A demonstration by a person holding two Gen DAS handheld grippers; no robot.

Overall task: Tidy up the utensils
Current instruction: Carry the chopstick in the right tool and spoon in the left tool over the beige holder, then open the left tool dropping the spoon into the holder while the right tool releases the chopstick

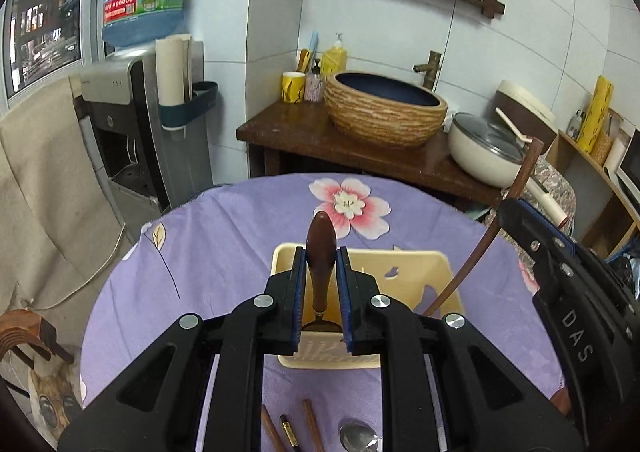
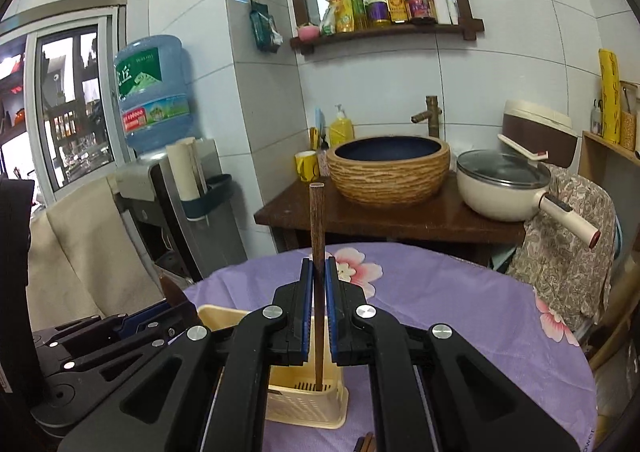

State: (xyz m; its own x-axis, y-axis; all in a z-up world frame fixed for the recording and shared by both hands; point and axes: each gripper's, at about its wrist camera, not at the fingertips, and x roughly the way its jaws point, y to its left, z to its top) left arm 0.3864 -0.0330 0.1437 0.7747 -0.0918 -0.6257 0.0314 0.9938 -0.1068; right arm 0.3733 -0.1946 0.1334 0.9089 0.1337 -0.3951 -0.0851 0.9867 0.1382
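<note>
Utensils are going two at a time into the cream basket (image 1: 420, 272) on the purple floral cloth (image 1: 224, 236). The left gripper (image 1: 321, 284) pinches a dark wooden handle (image 1: 321, 248), probably a spoon, standing upright, its lower end down inside the basket's near compartment. The right gripper (image 2: 319, 292) is pressed tight on a thin brown chopstick (image 2: 317, 220), also upright, its tip at or just above the slotted floor of the basket (image 2: 308, 392); I cannot tell whether it touches.

Holding both pieces vertical looks deliberate: upright is how they will stand in the basket, and a grip partway up the shaft leaves the lower end free to go past the rim. The two grippers are side by side over the same small basket, so they look close to crowding each other; from the left camera the right gripper (image 1: 560, 276) fills the right edge, with its chopstick (image 1: 480, 244) angling down into the basket.

More pieces lie on the cloth nearer to me: a couple of chopsticks (image 1: 312, 428), a dark stick (image 1: 289, 432) and a metal spoon (image 1: 358, 436), so the sorting is not finished.

The basket stands well in from the table's far edge, with bare cloth all round. I'd guess the risk is the light basket tipping or sliding if either tool catches its rim. Beyond the table, the counter with the sink bowl (image 2: 388, 168) and pan (image 2: 504, 188) is well apart.
</note>
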